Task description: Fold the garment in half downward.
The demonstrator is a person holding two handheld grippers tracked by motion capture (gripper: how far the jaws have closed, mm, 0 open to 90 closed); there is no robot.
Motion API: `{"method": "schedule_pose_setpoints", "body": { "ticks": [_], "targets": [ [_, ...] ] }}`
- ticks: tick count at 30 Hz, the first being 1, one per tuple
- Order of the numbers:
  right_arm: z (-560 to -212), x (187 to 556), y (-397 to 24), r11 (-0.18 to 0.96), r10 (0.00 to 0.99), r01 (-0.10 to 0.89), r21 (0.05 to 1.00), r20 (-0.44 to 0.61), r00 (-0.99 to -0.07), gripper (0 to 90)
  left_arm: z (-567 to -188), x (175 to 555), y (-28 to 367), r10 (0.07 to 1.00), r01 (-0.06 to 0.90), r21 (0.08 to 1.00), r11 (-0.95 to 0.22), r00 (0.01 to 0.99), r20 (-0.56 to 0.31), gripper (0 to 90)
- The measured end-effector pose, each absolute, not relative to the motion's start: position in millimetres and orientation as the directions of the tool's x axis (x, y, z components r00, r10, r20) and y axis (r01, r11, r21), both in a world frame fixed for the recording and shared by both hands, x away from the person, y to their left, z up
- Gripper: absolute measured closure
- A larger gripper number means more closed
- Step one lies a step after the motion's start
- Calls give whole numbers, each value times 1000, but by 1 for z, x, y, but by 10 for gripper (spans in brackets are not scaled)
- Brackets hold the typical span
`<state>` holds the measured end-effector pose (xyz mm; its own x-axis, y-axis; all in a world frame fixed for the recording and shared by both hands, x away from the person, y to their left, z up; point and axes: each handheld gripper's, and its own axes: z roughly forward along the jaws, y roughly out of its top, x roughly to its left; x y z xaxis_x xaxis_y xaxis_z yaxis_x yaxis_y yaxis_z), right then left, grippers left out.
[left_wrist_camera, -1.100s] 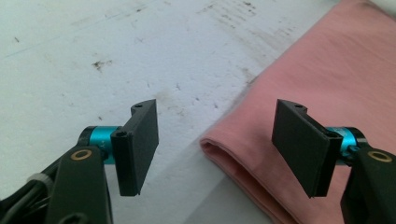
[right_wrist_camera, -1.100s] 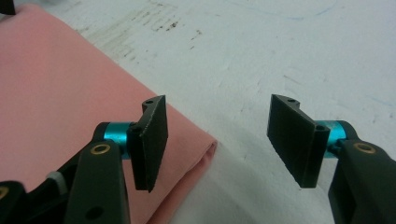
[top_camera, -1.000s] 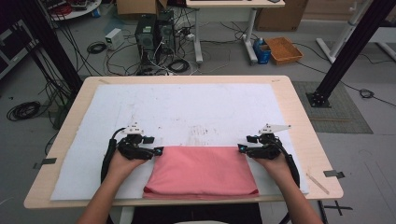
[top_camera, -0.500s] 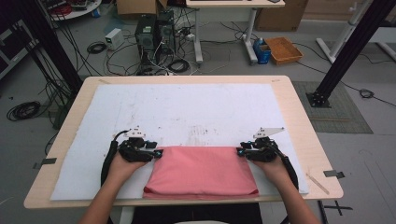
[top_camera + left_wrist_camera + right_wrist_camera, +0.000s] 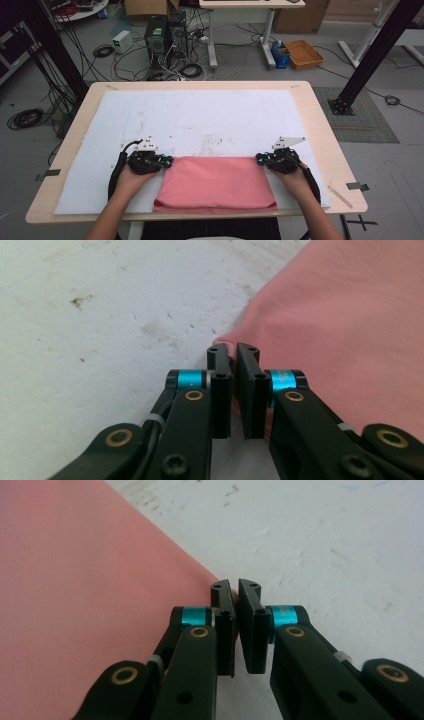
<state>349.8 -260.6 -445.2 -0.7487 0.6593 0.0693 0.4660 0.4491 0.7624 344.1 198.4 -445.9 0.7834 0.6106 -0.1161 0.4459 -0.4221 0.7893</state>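
A folded pink cloth (image 5: 215,182) lies on the white mat (image 5: 200,115) near the table's front edge. My left gripper (image 5: 167,162) is at its far left corner. In the left gripper view the jaws of the left gripper (image 5: 234,347) have just been closing and now pinch the pink cloth (image 5: 350,315) at that corner. My right gripper (image 5: 260,159) sits at the far right corner. In the right gripper view the right gripper (image 5: 234,585) has just been closing too, its jaws now together on the tip of the pink cloth (image 5: 75,580).
The wooden table (image 5: 325,130) carries the stained white mat, bare beyond the cloth. On the floor behind stand computer towers (image 5: 165,35), tangled cables and an orange tray (image 5: 304,52). Black frame posts rise at the left and right.
Both grippers' jaws have closed onto the cloth's far corners. The hands and the cloth stay in place.
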Motion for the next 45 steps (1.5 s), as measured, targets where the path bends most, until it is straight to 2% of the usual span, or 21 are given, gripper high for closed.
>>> {"method": "schedule_pose_setpoints", "body": {
  "ticks": [10, 23, 27, 41, 44, 45],
  "targets": [
    [-438, 361, -261, 445, 681, 450, 775, 34, -732, 862, -442, 355, 197, 632, 439, 806, -398, 768, -106, 847],
    [-427, 398, -254, 434, 713, 442, 785, 1, -702, 861, -435, 385, 199, 680, 448, 815, -368, 728, -93, 847],
    [-425, 410, -250, 444, 723, 458, 770, -7, -691, 861, -438, 395, 199, 701, 460, 823, -333, 705, -110, 847],
    [-431, 430, -247, 435, 757, 499, 749, -5, -653, 860, -439, 414, 196, 716, 479, 814, -329, 689, -116, 843],
    [-431, 429, -247, 434, 758, 499, 750, -5, -652, 859, -439, 412, 196, 723, 472, 814, -337, 684, -98, 817],
    [-431, 428, -247, 430, 759, 497, 754, -4, -651, 845, -438, 412, 196, 735, 474, 817, -329, 672, -94, 769]
  ]
}}
